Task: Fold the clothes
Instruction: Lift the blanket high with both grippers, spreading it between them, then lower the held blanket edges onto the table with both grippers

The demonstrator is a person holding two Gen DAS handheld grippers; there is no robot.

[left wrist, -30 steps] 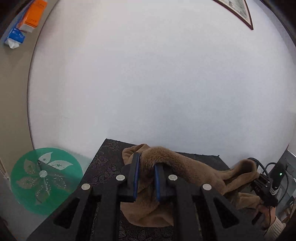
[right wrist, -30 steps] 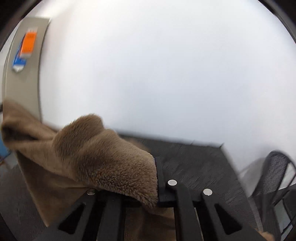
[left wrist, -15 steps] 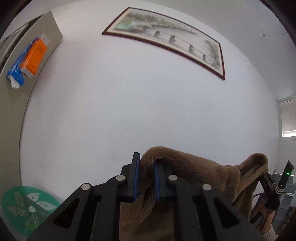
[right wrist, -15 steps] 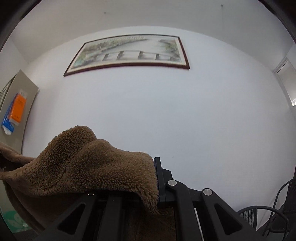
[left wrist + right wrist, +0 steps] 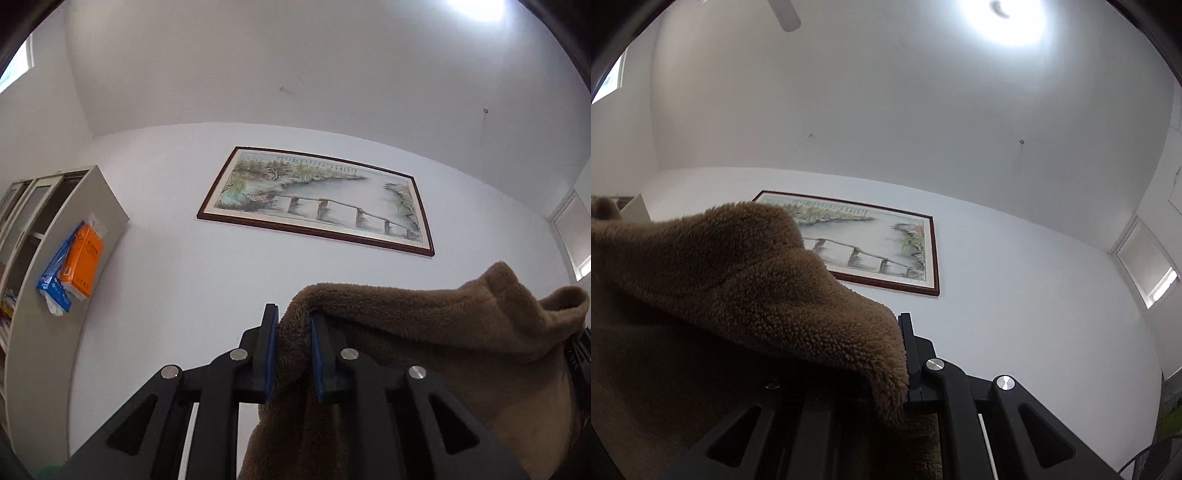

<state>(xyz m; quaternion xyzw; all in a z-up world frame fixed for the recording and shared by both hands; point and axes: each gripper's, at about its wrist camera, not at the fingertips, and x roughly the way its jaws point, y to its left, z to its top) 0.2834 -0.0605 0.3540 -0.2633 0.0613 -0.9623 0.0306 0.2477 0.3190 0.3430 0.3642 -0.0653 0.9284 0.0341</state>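
Your left gripper point(image 5: 291, 350) has its jaws clamped on a fold of the fleece point(image 5: 424, 332), though they have just been easing apart. Your right gripper point(image 5: 901, 354) pinches another edge, jaws fully closed. The fleece hangs in the air between them, unfolded, so every fold is still ahead. Beyond, a painting point(image 5: 317, 199) hangs on the wall.

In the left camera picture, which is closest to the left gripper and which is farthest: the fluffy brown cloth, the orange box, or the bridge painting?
1. Fluffy brown cloth: right between the jaws of the left gripper.
2. Orange box: stuck on the side of the cabinet, off to the left.
3. Bridge painting: up on the far wall, above the gripper.
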